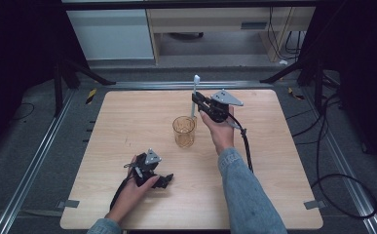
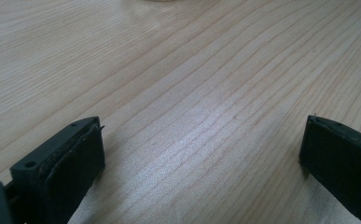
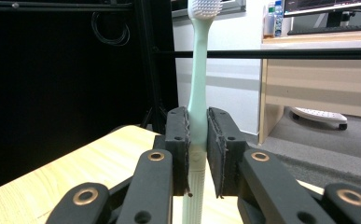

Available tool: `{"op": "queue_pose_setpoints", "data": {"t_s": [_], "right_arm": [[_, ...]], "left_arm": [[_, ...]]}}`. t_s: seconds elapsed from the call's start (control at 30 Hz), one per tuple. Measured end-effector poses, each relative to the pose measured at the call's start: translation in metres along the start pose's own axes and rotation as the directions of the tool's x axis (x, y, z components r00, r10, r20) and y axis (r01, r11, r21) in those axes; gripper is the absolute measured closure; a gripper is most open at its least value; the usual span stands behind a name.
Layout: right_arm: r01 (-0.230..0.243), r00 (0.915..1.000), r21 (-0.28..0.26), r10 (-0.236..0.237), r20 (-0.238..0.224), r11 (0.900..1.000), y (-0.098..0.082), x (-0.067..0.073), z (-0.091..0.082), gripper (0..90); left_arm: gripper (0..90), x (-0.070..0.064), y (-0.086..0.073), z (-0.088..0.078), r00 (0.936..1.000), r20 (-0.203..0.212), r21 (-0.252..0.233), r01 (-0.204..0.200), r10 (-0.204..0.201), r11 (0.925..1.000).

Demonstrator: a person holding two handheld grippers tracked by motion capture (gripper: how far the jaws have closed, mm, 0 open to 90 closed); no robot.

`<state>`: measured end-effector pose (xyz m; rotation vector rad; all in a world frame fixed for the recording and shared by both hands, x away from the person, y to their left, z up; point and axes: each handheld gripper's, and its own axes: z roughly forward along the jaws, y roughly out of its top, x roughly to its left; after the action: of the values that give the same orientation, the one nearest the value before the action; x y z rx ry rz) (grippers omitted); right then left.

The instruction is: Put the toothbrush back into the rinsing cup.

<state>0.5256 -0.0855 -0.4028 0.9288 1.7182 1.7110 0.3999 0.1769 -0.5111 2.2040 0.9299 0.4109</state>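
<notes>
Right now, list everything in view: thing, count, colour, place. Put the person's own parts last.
toothbrush: one, pale green handle with white bristles, held upright between the right gripper's jaws, head up
cup: one, clear amber, upright near the middle of the table, just left of the right hand
table: one, light wood, under everything
desk: one, beige, on the floor beyond the table
cables: several, black, on the grey floor right of the table
right gripper: one, black with a grey plate on top, raised behind the cup, shut on the toothbrush
left gripper: one, black, low over the table's near left, jaws wide apart with bare wood between
forearms: two, blue denim sleeves, coming in from the near edge
</notes>
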Motion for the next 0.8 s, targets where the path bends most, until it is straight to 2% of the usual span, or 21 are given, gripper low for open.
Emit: {"op": "queue_pose_setpoints", "data": {"t_s": [0.2, 0.8], "right_arm": [[0.024, 0.9997, 0.004, -0.024, 0.005, 1.000, -0.001, 0.001, 0.001, 79.1], [0.042, 0.9991, 0.034, -0.042, -0.001, 0.999, -0.010, 0.003, 0.006, 79.1]], "left_arm": [[0.0, 0.000, 0.000, 0.000, 1.0000, 0.000, 0.000, 0.000, 0.000, 1.0000], [0.0, 0.000, 0.000, 0.000, 1.0000, -0.001, 0.000, 0.000, 0.000, 1.0000]]}}
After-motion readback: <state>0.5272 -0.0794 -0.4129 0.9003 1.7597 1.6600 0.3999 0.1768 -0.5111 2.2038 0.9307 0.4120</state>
